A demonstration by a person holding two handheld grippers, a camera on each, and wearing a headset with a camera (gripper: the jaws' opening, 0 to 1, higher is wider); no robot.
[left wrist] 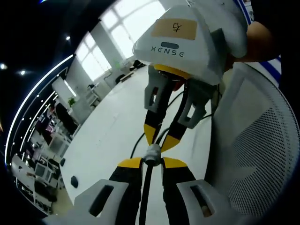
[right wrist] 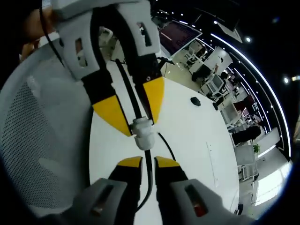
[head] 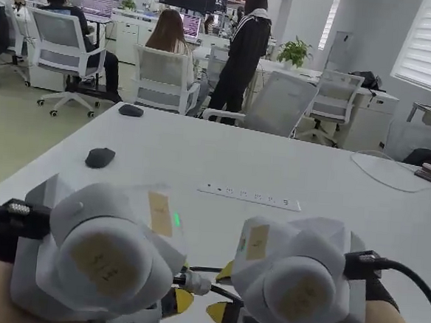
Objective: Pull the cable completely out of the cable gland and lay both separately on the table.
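Note:
A white cable gland hangs low over the white table, with a black cable running through it. My left gripper is shut on the gland, and the cable trails back between its yellow-tipped jaws. Facing it, my right gripper is shut on the cable just behind the gland. The right gripper comes in from above in the left gripper view. The left gripper comes in from above in the right gripper view.
A dark mouse lies at the table's left and a second mouse at the far edge. A white power strip sits mid-table and a thin white lead at the right. Office chairs and people stand beyond.

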